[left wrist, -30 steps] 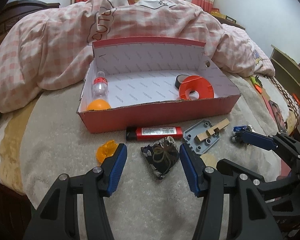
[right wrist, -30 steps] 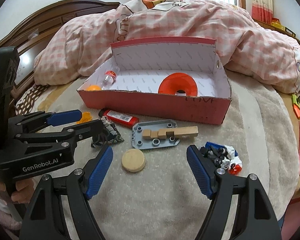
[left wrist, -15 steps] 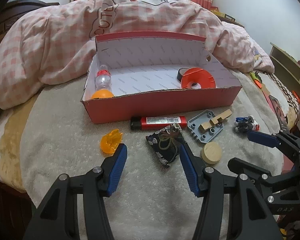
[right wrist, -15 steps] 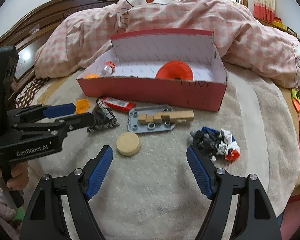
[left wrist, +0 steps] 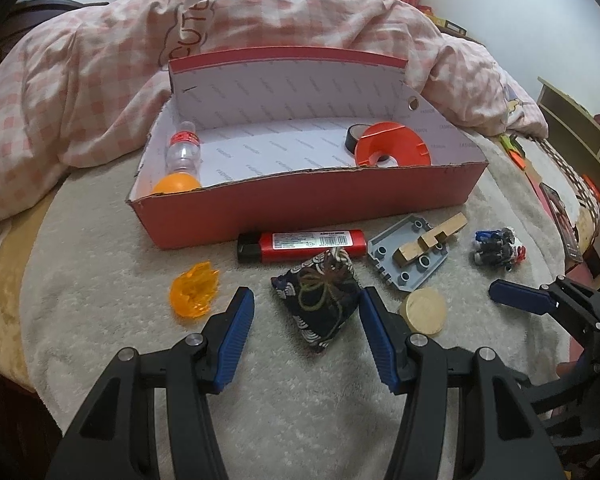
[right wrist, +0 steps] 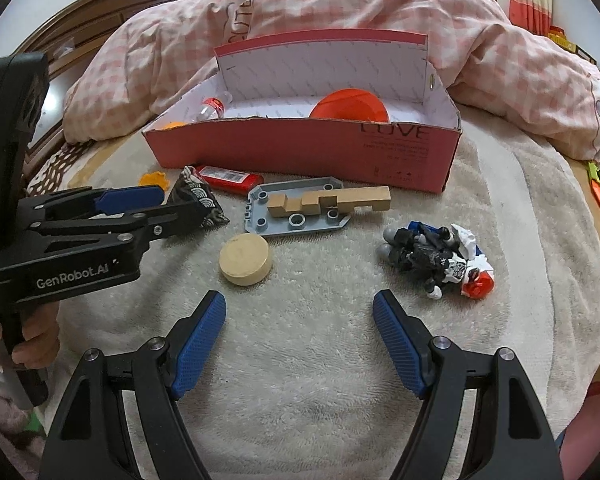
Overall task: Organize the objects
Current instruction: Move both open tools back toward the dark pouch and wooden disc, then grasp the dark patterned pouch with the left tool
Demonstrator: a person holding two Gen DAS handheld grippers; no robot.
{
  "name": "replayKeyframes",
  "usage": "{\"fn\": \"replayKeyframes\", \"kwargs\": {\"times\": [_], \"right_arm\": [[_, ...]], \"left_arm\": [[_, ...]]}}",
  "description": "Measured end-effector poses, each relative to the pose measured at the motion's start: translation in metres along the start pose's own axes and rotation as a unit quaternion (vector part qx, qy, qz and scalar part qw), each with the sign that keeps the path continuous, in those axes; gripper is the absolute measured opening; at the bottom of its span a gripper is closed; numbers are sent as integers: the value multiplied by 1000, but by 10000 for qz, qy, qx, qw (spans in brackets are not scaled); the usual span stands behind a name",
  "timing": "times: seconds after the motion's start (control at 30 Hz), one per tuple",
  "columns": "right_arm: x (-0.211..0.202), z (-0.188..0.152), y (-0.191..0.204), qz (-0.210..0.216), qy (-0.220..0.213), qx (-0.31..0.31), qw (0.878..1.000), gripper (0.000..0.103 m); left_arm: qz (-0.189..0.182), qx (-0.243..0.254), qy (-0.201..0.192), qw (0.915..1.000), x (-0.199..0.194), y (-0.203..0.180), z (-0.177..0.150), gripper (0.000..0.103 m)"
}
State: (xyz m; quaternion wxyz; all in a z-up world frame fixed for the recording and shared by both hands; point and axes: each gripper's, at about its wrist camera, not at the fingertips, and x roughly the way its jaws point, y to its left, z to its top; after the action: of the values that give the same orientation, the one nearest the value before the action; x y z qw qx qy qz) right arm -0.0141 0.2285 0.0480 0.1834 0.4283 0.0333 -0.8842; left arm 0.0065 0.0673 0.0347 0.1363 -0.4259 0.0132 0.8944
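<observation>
A red cardboard box (left wrist: 300,208) (right wrist: 300,148) stands open on the bed and holds a small bottle (left wrist: 184,152), an orange ball (left wrist: 176,184), a black tape roll (left wrist: 354,136) and an orange ring (left wrist: 396,146). In front of it lie a red lighter (left wrist: 304,242), a dark patterned pouch (left wrist: 320,300), an orange plastic piece (left wrist: 194,292), a grey plate with a wooden block (right wrist: 300,208), a wooden disc (right wrist: 246,260) and a toy robot (right wrist: 436,258). My left gripper (left wrist: 306,340) is open, its fingers either side of the pouch. My right gripper (right wrist: 300,344) is open and empty, short of the disc.
A pink checked duvet (left wrist: 100,72) is heaped behind the box. A dark wooden headboard (right wrist: 80,28) is at the left. A shelf unit (left wrist: 580,120) and small orange items (left wrist: 516,152) sit at the bed's right edge. The beige blanket (right wrist: 300,400) covers the bed.
Both grippers have pulled back and risen a little, so the objects look farther away. The left gripper stays lined up on the pouch. Nothing was picked up.
</observation>
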Motion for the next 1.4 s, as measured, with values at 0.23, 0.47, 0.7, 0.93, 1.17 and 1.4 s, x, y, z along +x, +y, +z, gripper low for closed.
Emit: {"fn": "replayKeyframes", "kwargs": {"times": [0.23, 0.47, 0.7, 0.93, 1.17, 1.4], "right_arm": [[3, -3, 3, -124, -45, -124, 9998, 78], [6, -6, 8, -305, -98, -244, 9992, 80], [7, -9, 12, -430, -224, -218, 9986, 84], [7, -12, 14, -465, -335, -257, 9980, 85], [7, -13, 14, -449, -378, -264, 9979, 85], [6, -15, 14, -443, -396, -284, 9978, 85]], "left_arm": [[16, 23, 18, 10000, 8, -2, 2, 55], [20, 55, 44, 10000, 14, -5, 3, 55], [3, 9, 23, 10000, 21, -7, 10, 55], [200, 138, 44, 9997, 27, -14, 11, 58], [189, 146, -5, 9997, 26, -14, 11, 56], [293, 205, -95, 9993, 12, -11, 5, 55]]}}
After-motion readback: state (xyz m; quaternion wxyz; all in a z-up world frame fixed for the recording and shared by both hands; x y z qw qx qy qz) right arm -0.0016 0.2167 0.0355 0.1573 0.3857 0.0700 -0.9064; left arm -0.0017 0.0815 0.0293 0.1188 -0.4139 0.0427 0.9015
